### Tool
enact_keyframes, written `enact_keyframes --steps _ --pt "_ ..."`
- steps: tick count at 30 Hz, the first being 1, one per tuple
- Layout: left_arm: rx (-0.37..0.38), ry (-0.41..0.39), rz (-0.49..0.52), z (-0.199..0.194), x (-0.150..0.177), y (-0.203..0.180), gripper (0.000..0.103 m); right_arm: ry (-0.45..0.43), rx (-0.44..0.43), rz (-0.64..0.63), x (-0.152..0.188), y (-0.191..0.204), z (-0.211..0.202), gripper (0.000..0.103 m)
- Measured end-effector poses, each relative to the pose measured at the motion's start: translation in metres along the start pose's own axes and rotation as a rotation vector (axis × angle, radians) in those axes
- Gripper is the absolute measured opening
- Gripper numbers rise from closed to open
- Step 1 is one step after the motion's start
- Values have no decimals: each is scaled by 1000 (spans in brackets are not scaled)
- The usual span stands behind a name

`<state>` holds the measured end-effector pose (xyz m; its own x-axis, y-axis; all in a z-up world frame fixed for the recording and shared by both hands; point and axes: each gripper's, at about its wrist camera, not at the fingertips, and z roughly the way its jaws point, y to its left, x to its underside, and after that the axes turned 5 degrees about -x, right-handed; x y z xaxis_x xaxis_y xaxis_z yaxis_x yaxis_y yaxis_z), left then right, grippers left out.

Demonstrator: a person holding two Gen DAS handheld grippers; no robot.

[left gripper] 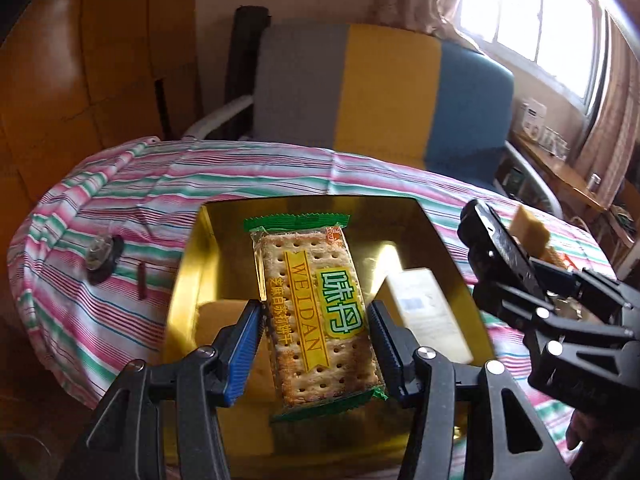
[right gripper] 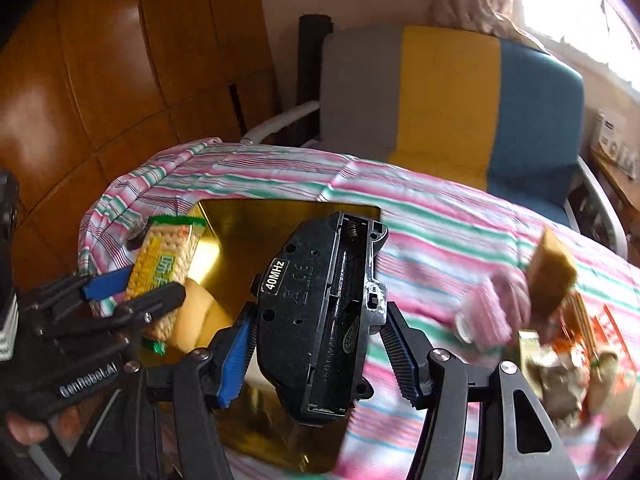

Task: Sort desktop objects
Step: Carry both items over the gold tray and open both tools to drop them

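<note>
Gold tray on striped bench holds a pale box. Left tongs grip cracker packet above it; right tongs clamp black remote alongside.

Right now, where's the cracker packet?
The cracker packet is held in the left gripper, above the gold tray, left of the black remote.

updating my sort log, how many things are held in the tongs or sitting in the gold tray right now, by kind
cracker packs: 1, in the left tongs
black remote-control units: 1, in the right tongs
pale boxes in the gold tray: 1
total: 3
</note>
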<state>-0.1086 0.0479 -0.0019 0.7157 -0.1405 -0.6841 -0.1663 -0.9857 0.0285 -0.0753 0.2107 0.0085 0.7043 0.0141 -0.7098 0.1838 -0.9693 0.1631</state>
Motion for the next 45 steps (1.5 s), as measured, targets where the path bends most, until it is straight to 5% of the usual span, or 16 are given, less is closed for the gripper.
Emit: enact_keyframes --steps 8,17,22,35,45 --pt "-50 31 -8 43 -18 20 54 60 -15 20 -41 12 60 62" --pt "-50 50 11 62 -21 19 55 86 -59 80 -43 6 81 63" --pt "-45 2 14 43 -19 14 64 64 -62 113 -33 -2 68 63" --pt "22 -127 87 -41 -1 -29 66 -28 -4 300 25 -62 -10 69" --pt "180 -83 255 -69 39 -109 67 -37 141 426 101 -133 -65 72"
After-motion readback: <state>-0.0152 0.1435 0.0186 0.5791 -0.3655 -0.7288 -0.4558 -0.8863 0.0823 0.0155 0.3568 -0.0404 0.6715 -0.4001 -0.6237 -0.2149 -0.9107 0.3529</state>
